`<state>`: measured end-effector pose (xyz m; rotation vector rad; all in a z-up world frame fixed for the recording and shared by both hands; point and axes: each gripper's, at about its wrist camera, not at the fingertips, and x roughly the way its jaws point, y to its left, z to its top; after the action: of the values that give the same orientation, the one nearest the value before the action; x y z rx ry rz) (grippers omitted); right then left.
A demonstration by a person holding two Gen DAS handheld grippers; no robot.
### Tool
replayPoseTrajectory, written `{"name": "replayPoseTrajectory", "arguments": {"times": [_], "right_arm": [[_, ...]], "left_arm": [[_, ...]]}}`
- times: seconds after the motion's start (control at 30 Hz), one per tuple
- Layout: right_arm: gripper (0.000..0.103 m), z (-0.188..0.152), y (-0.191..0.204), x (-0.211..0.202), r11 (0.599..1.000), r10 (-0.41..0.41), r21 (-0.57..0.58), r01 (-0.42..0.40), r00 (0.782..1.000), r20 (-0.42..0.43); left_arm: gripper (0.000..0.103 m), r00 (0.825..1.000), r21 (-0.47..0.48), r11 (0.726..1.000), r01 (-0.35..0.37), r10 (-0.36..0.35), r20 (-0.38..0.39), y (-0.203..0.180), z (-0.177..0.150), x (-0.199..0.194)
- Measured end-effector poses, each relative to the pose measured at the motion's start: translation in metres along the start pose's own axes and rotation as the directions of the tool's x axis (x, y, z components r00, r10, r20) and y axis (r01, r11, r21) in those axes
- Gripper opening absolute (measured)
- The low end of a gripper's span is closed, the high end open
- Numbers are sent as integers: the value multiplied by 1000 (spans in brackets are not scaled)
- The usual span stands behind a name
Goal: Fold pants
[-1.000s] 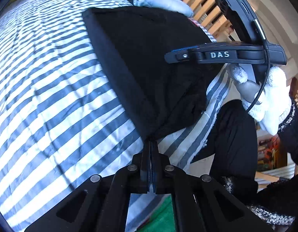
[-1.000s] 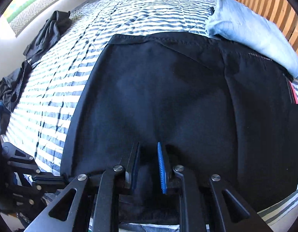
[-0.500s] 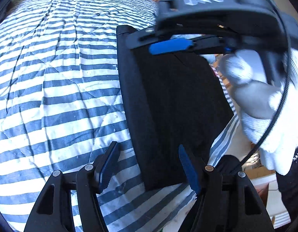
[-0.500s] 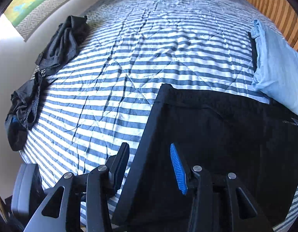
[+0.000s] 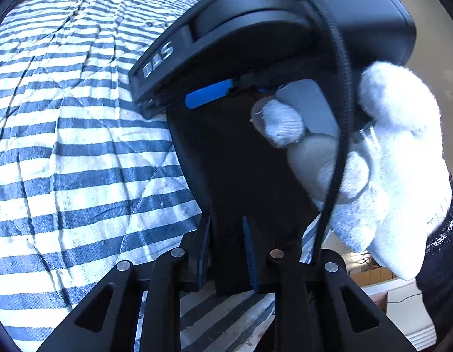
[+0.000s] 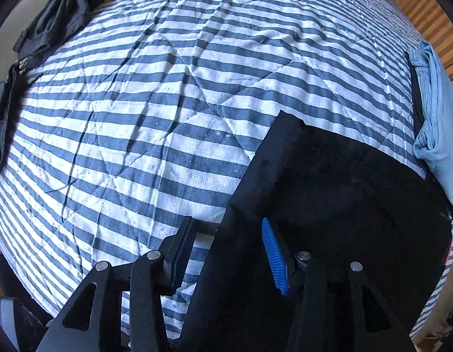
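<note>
The black pants [image 6: 343, 205] lie folded flat on the striped bedspread [image 6: 167, 102], near its front right edge. My right gripper [image 6: 226, 252] is open and straddles the pants' left edge, its black finger over the bedspread and its blue pad [image 6: 274, 258] over the cloth. In the left wrist view the pants [image 5: 241, 161] run up from my left gripper [image 5: 226, 249], whose fingers have come in on the near end of the folded cloth, which fills the gap. The right gripper's body [image 5: 255, 44] and a white-gloved hand [image 5: 387, 161] hang close above.
Folded light blue jeans [image 6: 437, 132] lie at the bed's right edge beside the pants. Dark garments [image 6: 59, 14] are heaped at the far left edge. A wooden slatted wall [image 6: 426, 8] stands behind on the right. The bed's near edge drops off just under both grippers.
The left gripper let go of the pants' corner, opened wide, and has now narrowed on the folded near end. The right gripper slid left, from over the pants' middle to their left edge.
</note>
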<state>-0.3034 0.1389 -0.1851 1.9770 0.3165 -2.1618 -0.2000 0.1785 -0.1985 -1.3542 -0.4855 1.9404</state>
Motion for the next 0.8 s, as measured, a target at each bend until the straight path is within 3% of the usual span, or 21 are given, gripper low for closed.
{"name": "replayPoseTrajectory", "arguments": {"times": [0.13,0.27,0.3,0.37,0.4,0.47,0.53,0.57,0.6,0.63,0.73,0.8], "right_arm": [[39,-1,12,2,996,-70,-51,69,997,-14],[19,-5,11,0,994,-88,-58,87,996,-10],[17,-6,9,-1,995,-81,-52,80,997,-9],[11,-10,3,-3,998,-55,-29,55,998,-4],[11,-11,0,-4,999,-44,-16,44,999,0],[8,-15,-5,-5,1000,-17,10,17,1000,11],[7,-18,-11,-8,999,15,45,-16,1000,23],[6,-20,-14,-10,997,32,62,-34,999,33],[6,-22,-16,-12,996,45,74,-47,998,40],[5,-24,-18,-14,994,58,87,-62,997,48],[4,-30,-22,-22,989,88,115,-95,994,70],[4,-34,-18,-29,987,97,121,-108,991,94]], "left_arm": [[21,1000,3,1000,3,-3,12,-5,0,-3],[22,1000,13,1000,-12,12,16,-9,-4,-5],[27,1000,7,1000,-17,17,16,-9,-5,-5],[50,998,-5,998,-56,56,15,-9,-7,-4],[69,996,-19,996,-89,89,23,-7,-7,-3],[75,996,-50,995,-83,84,23,-4,-7,-1],[72,997,-49,996,-75,76,22,-6,-6,0],[64,998,-45,997,-61,61,9,-7,-6,2],[34,999,-43,998,-36,36,-16,-9,-7,6],[14,999,-43,999,-22,20,-43,-12,-9,11],[8,999,-8,999,-45,45,-21,-20,-13,7],[8,1000,-22,1000,-14,14,4,-20,-14,-6]]}}
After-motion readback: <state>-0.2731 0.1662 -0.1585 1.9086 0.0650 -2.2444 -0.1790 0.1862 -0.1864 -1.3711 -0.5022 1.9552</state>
